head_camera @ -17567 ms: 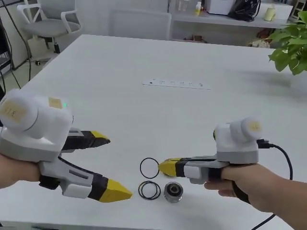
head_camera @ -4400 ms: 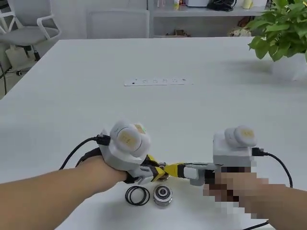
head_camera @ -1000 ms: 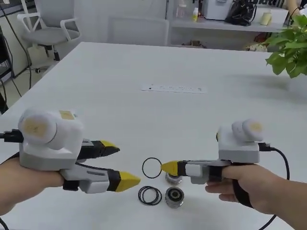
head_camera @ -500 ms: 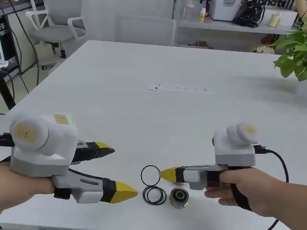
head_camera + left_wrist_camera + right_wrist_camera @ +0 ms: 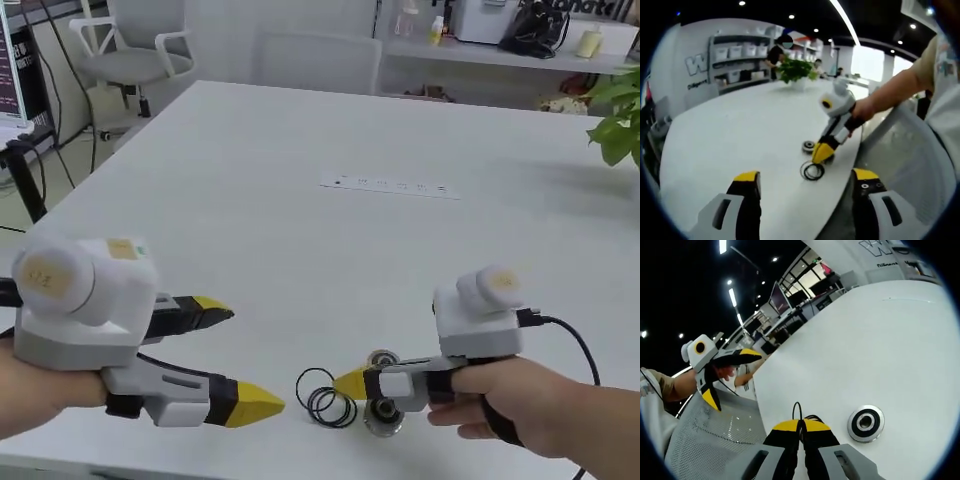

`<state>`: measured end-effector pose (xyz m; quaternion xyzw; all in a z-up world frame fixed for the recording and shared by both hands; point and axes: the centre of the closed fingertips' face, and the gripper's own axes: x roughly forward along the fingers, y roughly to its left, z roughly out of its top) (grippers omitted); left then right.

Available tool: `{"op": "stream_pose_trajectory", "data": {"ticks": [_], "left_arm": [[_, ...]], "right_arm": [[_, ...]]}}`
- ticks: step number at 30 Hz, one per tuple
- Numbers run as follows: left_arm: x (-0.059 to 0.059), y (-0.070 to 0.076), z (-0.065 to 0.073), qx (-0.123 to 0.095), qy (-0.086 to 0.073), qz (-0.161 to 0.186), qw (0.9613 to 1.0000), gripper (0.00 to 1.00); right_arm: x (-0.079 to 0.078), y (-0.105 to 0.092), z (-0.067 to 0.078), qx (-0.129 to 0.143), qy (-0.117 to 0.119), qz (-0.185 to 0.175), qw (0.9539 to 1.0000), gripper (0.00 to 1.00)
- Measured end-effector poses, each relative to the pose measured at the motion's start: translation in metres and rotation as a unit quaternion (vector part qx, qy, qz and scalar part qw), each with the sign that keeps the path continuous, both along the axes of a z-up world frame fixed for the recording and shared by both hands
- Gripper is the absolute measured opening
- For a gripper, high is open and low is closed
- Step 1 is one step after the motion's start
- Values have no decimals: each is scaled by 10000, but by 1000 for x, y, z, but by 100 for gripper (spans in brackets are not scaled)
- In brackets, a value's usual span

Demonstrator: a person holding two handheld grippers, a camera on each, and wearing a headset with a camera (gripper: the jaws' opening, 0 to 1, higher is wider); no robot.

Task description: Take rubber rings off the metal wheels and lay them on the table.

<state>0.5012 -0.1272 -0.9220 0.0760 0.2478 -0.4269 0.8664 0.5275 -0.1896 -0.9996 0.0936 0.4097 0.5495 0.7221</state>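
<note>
I'm reading only a wall "W" point(image 5: 692, 65). My right gripper point(image 5: 800, 424) is pinching a rubber ring point(image 5: 794, 410) by the metal wheel point(image 5: 866, 423) on the bench point(image 5: 300, 150), the ring now lying against the ring pile point(image 5: 335, 405) instead of apart. My left gripper point(image 5: 245, 358) is gaping open.

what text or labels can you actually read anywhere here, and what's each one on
"W": start of the big wall lettering; the rest is not legible.
The smaller line of words beneath it: too blurred to read.
Marks on the strip set in the table: too small to read.
Text on the monitor screen: blurred.
No text seen on the rubber rings or the metal wheel.
</note>
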Motion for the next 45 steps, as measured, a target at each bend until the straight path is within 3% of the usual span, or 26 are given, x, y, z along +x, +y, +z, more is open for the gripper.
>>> {"op": "stream_pose_trajectory", "data": {"ticks": [3, 17, 30, 45], "left_arm": [[0, 1, 0, 2, -5, 18, 10000, 75], [0, 0, 0, 19, 19, 14, 10000, 75], [-1, -2, 0, 40, 38, -41, 10000, 75], [0, -2, 3, 27, 33, -32, 10000, 75]], "right_arm": [[-1, -1, -7, -134, -37, 69, 9999, 0], [4, -3, -11, -402, -374, 72, 9985, 1], [-6, -2, -7, -613, -912, 499, 9927, 22], [-4, -11, 23, -451, -1554, 593, 9850, 48]]}}
